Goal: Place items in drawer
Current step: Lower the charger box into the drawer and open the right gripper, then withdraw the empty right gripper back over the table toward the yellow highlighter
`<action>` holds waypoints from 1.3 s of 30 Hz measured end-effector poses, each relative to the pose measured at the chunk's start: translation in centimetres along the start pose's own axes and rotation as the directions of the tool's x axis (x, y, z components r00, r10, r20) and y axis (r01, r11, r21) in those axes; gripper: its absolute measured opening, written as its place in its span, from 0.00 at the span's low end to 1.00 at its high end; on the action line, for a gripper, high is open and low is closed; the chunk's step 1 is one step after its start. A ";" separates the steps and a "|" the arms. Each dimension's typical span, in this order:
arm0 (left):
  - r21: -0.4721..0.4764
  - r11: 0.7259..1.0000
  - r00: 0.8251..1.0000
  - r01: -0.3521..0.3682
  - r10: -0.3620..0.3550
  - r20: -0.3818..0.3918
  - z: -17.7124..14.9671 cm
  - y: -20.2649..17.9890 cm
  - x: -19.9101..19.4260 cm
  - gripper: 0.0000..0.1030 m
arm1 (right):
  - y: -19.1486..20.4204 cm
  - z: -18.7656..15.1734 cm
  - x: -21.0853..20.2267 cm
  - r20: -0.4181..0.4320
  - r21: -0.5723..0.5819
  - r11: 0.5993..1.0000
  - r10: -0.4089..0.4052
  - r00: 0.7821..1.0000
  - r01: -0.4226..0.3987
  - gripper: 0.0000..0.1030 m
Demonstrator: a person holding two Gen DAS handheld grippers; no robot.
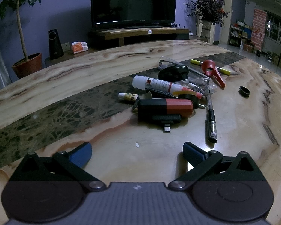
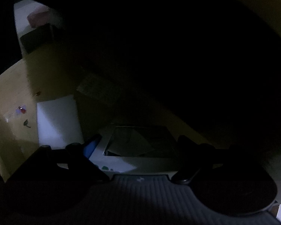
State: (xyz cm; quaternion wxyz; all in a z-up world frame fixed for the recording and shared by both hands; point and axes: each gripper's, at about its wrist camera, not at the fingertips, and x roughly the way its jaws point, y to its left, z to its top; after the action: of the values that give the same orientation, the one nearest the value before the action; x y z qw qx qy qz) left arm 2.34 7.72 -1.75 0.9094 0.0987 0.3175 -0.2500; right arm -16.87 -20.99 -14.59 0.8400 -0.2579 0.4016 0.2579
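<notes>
Table (image 1: pixel 178 150): marble top, pale bands on both sides of a dark green band; it fills most of the left wrist view.
Television (image 1: pixel 133 1): dark screen on a low wooden stand behind the table.
Plants: 1 potted tree (image 1: pixel 18 18) at far left, 1 vase of dark foliage (image 1: pixel 206 9) at right rear.
Left gripper (image 1: pixel 137 154): low over the near part of the table, jaws spread wide, nothing between the 2 blue pads (image 1: pixel 80 154); well short of the pile.
Right gripper (image 2: pixel 138 148): seen only in the very dark right wrist view; jaws stand wide apart, 1 blue pad (image 2: pixel 90 147) lit, the other lost in shadow. A grey rectangular frame (image 2: pixel 136 140) with a dark opening lies between and beyond the fingers; what it is, and whether the pads touch it, cannot be told.
Pile of items (image 1: pixel 170 91): heaped at the middle of the table, straddling the dark band and the pale band nearer the gripper.
Black-and-red box (image 1: pixel 164 106): nearest part of the pile, lying flat, a small metal plug at its near edge.
White bottle (image 1: pixel 155 83): on its side behind the box, red tip pointing right.
Black pen (image 1: pixel 210 120): just right of the box, tip toward the gripper.
Red tool with a ring (image 1: pixel 213 71): at the far right of the pile, lying across a yellow marker (image 1: pixel 209 65).
Black ring (image 1: pixel 244 91): alone on the pale marble, right of the pile.
Small white tube (image 1: pixel 126 96): at the left edge of the pile.
Drawer: not identifiable in either view.
</notes>
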 end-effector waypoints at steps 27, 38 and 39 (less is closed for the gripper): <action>0.000 1.000 1.000 0.000 0.000 0.000 0.0 0.0 0.0 1.00 | 3.4 5.8 -8.4 -0.208 -0.212 0.847 0.447 0.870 -0.487 0.86; 0.000 1.000 1.000 0.000 0.000 0.000 0.0 0.0 0.0 1.00 | -7.2 10.6 -15.6 0.372 0.090 0.981 0.127 0.920 -0.171 0.86; 0.000 1.000 1.000 0.000 0.000 0.000 0.0 0.0 0.0 1.00 | -8.2 11.0 -14.7 0.369 0.174 0.979 0.034 0.929 -0.105 0.86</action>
State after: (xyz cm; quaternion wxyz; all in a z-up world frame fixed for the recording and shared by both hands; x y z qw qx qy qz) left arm 2.33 7.72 -1.75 0.9094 0.0987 0.3174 -0.2500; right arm -13.63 -23.28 5.14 0.9111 -0.1095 0.2705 0.2911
